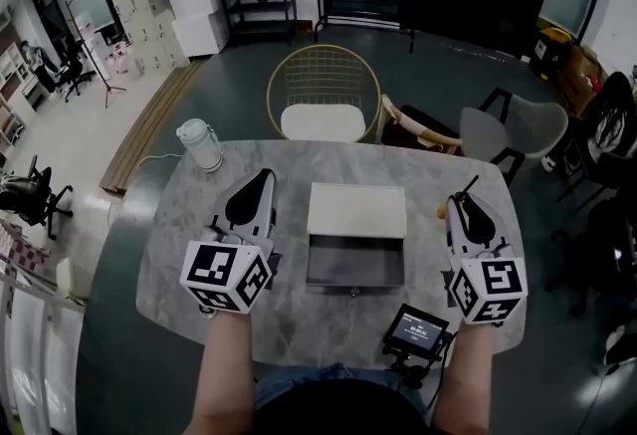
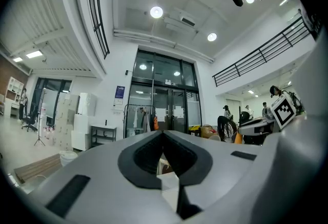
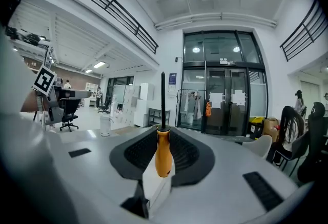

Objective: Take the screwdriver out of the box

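Right of box (image 1: 355, 211), outside it: right gripper (image 1: 466, 209) clamped on screwdriver (image 3: 163, 152) handle, shaft poking past jaws. Left gripper (image 1: 253, 196), left of box, jaws together, empty. Risk: rounded handle may pivot or slip, drop onto table (image 1: 328, 324).

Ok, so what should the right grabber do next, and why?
Probably lower the screwdriver onto the table beside the box. The right gripper grips it by the orange handle, outside the box, which looks empty.
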`<state>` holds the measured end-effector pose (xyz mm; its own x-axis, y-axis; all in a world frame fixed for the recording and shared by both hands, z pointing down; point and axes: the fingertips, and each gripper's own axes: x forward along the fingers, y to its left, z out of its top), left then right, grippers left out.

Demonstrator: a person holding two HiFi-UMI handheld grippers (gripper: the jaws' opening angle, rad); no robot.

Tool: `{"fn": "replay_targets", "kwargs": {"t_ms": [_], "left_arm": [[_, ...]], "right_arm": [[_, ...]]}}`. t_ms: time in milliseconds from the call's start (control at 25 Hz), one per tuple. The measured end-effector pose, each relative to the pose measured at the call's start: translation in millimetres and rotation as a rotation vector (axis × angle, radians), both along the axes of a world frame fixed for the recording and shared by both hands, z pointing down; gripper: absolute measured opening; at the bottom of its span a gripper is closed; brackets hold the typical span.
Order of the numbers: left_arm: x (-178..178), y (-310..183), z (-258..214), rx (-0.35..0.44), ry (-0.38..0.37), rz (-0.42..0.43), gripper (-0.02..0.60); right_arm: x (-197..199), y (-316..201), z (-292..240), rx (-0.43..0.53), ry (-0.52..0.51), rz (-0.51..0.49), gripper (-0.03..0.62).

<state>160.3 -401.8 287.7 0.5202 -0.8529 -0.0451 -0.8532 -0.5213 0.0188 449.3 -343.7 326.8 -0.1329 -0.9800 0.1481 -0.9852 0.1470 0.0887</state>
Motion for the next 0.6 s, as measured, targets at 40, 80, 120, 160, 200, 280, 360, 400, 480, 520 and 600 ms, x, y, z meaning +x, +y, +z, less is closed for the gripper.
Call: {"fn": "replay_targets", "kwargs": {"t_ms": [40, 80, 120, 160, 200, 280, 360, 400, 480, 520, 600], "left_arm": [[0, 0, -1, 0.004, 0.0, 0.002, 0.012], [-1, -1, -2, 0.009, 0.002, 0.004, 0.014], [-1, -2, -3, 0.013, 0.003, 0.007, 0.014], [-1, -2, -3, 0.016, 0.005, 0.009, 0.014], [-1, -2, -4, 0.018, 0.005, 0.012, 0.014], [-1, -3, -5, 0.016, 0.005, 0.017, 0.014], [-3, -3, -5, 0.012, 0.009, 0.018, 0.014], [-3, -4, -5, 0.011, 0.012, 0.019, 0.014], [-1, -4, -5, 0.009, 0.015, 0.023, 0.014], [0, -4, -5, 0.009, 0.014, 0.027, 0.012], [3, -4, -4, 0.009, 0.011, 0.034, 0.014]], "right_arm": [[0, 1, -1, 0.004, 0.0, 0.004, 0.094], [1, 2, -2, 0.008, 0.002, 0.007, 0.094], [1, 2, -3, 0.012, 0.004, 0.011, 0.094], [2, 3, -4, 0.015, 0.007, 0.015, 0.094], [3, 3, -5, 0.018, 0.009, 0.018, 0.094], [3, 5, -8, 0.02, 0.012, 0.025, 0.094], [3, 7, -10, 0.021, 0.015, 0.03, 0.094], [3, 8, -11, 0.021, 0.016, 0.031, 0.094], [4, 8, -12, 0.022, 0.016, 0.032, 0.094], [5, 9, -13, 0.022, 0.017, 0.032, 0.094], [5, 9, -14, 0.024, 0.019, 0.031, 0.094]]}}
